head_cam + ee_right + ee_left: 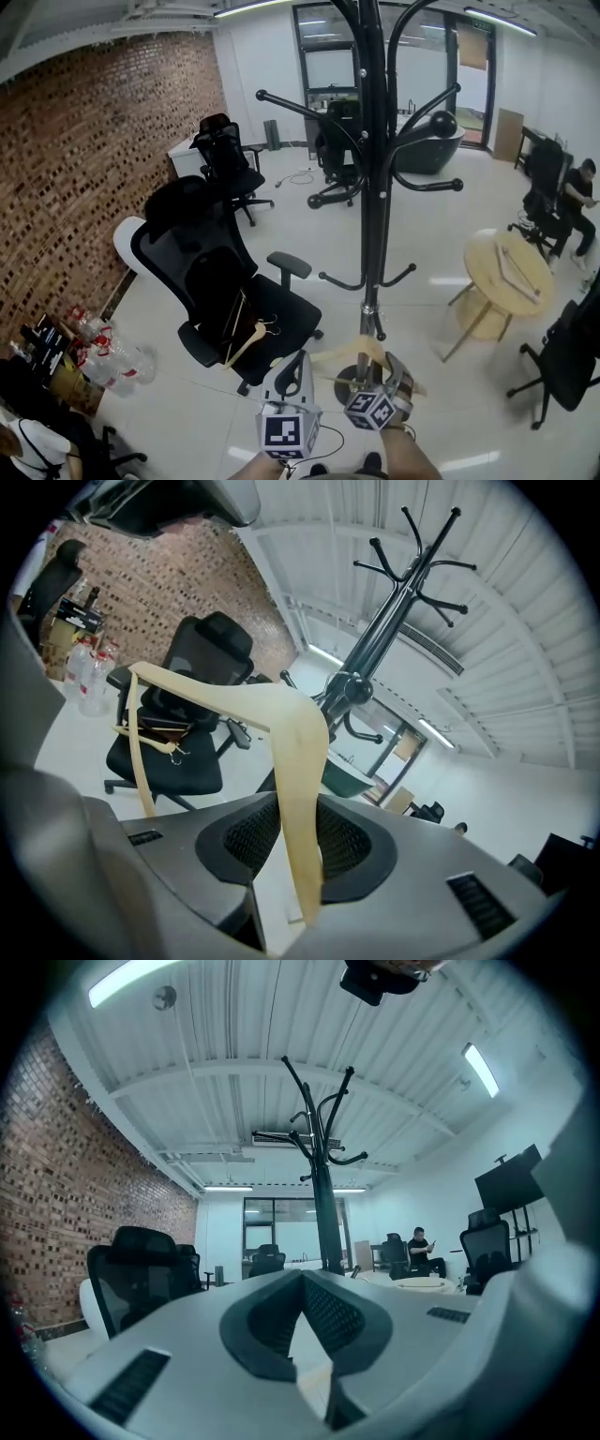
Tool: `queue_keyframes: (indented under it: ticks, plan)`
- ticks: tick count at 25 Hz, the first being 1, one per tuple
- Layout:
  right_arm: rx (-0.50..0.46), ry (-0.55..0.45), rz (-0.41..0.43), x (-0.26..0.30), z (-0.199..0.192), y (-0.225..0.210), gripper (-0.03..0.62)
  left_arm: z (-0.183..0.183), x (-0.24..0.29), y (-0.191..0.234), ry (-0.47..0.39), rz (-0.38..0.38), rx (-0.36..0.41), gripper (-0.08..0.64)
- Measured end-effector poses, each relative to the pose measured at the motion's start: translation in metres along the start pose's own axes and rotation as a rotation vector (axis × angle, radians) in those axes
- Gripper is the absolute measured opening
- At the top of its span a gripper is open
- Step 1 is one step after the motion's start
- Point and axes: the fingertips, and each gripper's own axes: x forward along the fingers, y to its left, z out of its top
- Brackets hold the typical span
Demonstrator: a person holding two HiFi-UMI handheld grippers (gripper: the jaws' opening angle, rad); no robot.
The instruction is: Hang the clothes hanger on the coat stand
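The black coat stand [375, 187] rises right in front of me, its curved hooks spreading at the top; it also shows as coat stand [323, 1204] and coat stand [384, 621]. A pale wooden clothes hanger [281, 714] runs between the pads of my right gripper [298, 803], which is shut on one of its arms. In the head view this hanger [352, 352] sits low, just before the stand's base, with the right gripper [389, 364] behind it. My left gripper [295, 364] is beside it; its jaws [302, 1283] meet at the tips with nothing between them.
A black office chair [202, 272] at the left carries more wooden hangers [246, 336] on its seat. A round wooden table [511, 272] stands at the right, with a seated person [577, 197] beyond it. Plastic bottles [112, 356] lie by the brick wall.
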Motion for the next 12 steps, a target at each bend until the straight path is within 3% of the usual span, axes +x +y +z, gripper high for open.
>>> queue_keyframes:
  ticks: [12]
  plan:
    - [-0.005, 0.052, 0.021, 0.049, -0.028, 0.007, 0.110, -0.035, 0.036, 0.000, 0.092, 0.002, -0.035, 0.017]
